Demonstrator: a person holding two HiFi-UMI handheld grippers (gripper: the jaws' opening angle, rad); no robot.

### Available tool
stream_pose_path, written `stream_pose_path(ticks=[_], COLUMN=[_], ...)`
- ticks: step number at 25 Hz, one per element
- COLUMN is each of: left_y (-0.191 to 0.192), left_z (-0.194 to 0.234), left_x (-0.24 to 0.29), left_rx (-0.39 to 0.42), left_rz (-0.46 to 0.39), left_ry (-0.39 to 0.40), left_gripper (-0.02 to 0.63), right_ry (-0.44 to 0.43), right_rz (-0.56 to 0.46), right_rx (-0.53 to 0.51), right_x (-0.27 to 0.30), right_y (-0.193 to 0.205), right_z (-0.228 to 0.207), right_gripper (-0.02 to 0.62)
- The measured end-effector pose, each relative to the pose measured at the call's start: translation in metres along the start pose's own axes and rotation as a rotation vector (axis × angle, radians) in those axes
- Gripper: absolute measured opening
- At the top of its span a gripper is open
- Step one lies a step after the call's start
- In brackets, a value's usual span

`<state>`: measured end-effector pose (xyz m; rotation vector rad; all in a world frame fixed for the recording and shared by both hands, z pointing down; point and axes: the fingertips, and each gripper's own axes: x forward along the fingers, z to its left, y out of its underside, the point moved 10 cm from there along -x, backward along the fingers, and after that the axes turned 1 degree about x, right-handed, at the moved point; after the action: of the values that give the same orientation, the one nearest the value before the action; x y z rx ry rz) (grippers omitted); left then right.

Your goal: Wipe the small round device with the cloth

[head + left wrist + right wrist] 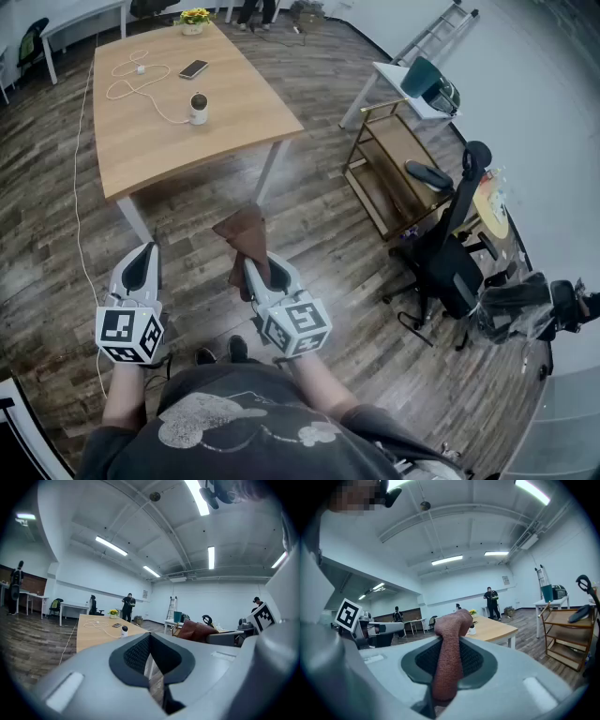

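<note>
Cloth (246,236) hung pinched tight in my right claw (255,272), and my left claw (141,261) was squeezed together with nothing in it. The small round device (198,107) sat far off on the table (150,150). I judged I should step close first, then rub gently.

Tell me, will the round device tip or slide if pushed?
The device stands upright on a small base, so a high push may tip it. It looks light, and the table seems smooth, so it may slide.

Device (198,107) on table (150,141), phone (193,68) behind; cloth (246,234) in right tool (254,274).
</note>
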<state>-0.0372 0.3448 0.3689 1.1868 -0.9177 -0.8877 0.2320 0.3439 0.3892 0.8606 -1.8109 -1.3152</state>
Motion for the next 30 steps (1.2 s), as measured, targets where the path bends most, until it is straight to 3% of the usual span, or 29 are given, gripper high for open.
stream_pose_path(ticks=[11, 20, 30], left_y=[-0.001, 0.012, 0.020], left_z=[0.000, 0.013, 0.041], left_x=[-0.001, -0.013, -0.013], left_rx=[0.015, 0.012, -0.011], left_rz=[0.008, 0.022, 0.035], left_ry=[0.031, 0.079, 0.012], left_gripper=[0.018, 0.018, 0.018], right_ry=[-0.006, -0.003, 0.000], right_rz=[0.010, 0.001, 0.057], right_rx=[-0.009, 0.090, 0.130], right_x=[0.004, 0.010, 0.030], right_y=[0.002, 0.018, 0.036], right_z=[0.004, 0.007, 0.007], right_gripper=[0.064, 0.067, 0.069])
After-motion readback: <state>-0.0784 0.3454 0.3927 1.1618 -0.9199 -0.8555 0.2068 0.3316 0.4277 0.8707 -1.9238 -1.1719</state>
